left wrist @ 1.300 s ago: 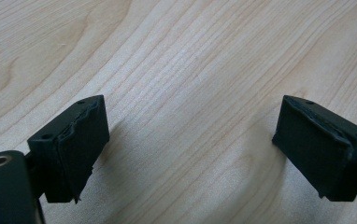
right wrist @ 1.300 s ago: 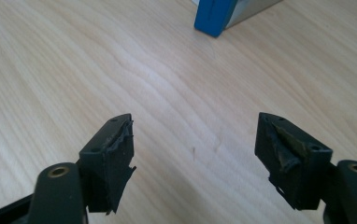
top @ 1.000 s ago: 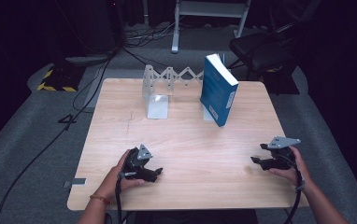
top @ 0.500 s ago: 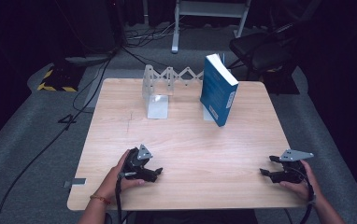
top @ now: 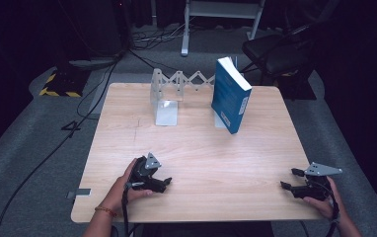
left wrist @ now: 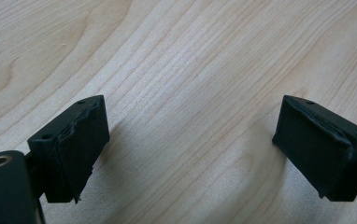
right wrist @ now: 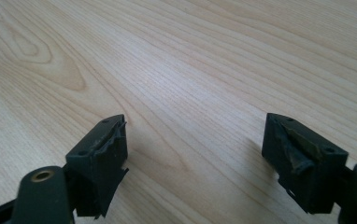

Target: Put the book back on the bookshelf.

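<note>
Pale wood grain runs across the desk (top: 201, 148), and both tools rest near its front edge. At the left, the left hand-held gripper (top: 166, 183) lies on the wood under the person's left hand (top: 127, 185), its long axis pointing rightward across the desk; its jaws stand apart with bare wood between them, released and holding nothing. Farther back, a folding metal rack (top: 169, 94) stands near the rear edge, and just right of it a blue book (top: 231, 94) stands upright, leaning a little. At the right front corner, the right hand-held gripper (top: 289, 180) points leftward toward the desk's middle; its jaws have just been opening, stand wide, and grasp nothing.
</note>
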Demonstrator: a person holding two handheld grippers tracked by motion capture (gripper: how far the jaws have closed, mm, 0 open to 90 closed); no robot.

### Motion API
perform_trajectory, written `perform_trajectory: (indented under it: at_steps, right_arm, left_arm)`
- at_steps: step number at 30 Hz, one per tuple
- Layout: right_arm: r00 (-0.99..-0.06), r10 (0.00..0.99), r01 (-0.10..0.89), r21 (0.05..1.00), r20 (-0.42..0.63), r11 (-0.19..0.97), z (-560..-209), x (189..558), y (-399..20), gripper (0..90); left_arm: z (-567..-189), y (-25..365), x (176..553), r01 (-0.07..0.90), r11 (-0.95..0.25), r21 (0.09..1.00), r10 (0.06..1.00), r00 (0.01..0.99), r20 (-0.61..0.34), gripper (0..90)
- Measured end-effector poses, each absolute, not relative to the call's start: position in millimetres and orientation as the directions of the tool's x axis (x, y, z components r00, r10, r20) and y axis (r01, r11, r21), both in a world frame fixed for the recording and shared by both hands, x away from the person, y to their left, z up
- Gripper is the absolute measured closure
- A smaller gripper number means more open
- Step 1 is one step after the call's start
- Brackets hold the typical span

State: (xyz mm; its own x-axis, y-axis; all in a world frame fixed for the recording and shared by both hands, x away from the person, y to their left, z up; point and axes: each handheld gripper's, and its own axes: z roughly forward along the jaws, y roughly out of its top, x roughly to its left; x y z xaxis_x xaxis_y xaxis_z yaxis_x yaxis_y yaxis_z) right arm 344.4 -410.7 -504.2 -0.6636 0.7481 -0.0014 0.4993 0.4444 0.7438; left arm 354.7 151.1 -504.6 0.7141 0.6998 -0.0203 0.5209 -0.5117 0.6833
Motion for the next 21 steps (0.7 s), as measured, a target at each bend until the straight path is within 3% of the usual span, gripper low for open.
perform_trajectory:
  at_steps: [21]
  right_arm:
    - [-0.668,0.744,0.496,0.744,-0.004,0.448,-504.3,345.4,-410.3,21.5]
  left_arm:
    - [-504.8,150.9,356.4,0.518,-0.515,0.682,0.695,0.719,-0.021,9.7]
